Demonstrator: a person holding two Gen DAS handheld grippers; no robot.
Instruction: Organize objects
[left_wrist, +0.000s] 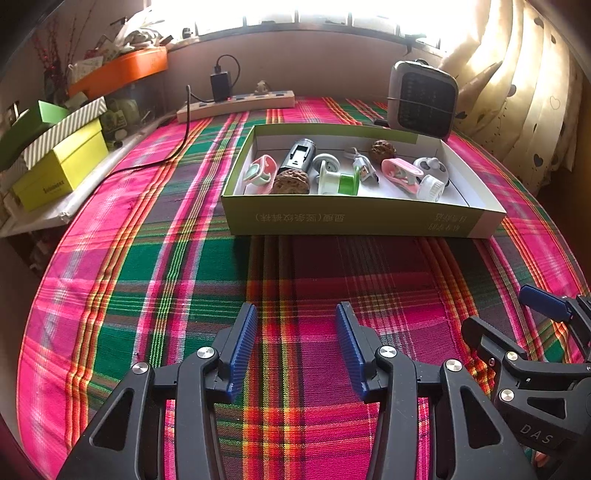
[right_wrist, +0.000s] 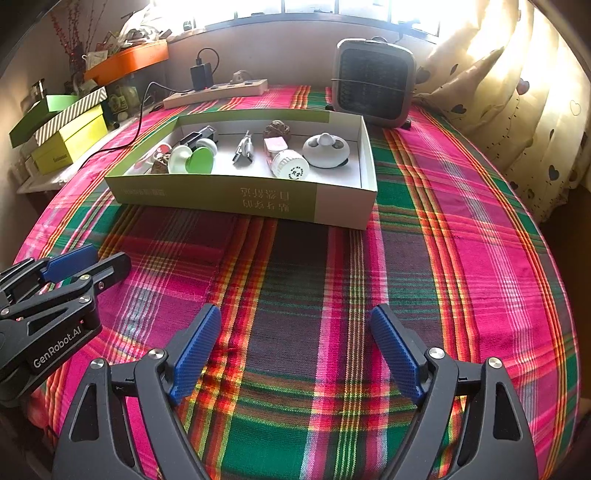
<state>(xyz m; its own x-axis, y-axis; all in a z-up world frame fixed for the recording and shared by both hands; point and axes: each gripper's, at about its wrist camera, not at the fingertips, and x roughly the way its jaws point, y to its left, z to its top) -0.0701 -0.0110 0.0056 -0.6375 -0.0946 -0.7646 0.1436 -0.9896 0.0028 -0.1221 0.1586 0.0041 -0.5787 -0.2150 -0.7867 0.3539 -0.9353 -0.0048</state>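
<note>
A shallow green and white cardboard box stands on the plaid tablecloth ahead of both grippers. Inside lie several small items: a walnut, a black battery pack, a green and white spool, a USB cable, a second walnut, a pink clip, a white jar and a white round gadget. My left gripper is open and empty, well short of the box. My right gripper is open and empty beside it.
A grey fan heater stands behind the box. A power strip with a charger and cable lies at the back. Stacked yellow, striped and green boxes sit left. Curtains hang right. Plaid cloth lies between grippers and box.
</note>
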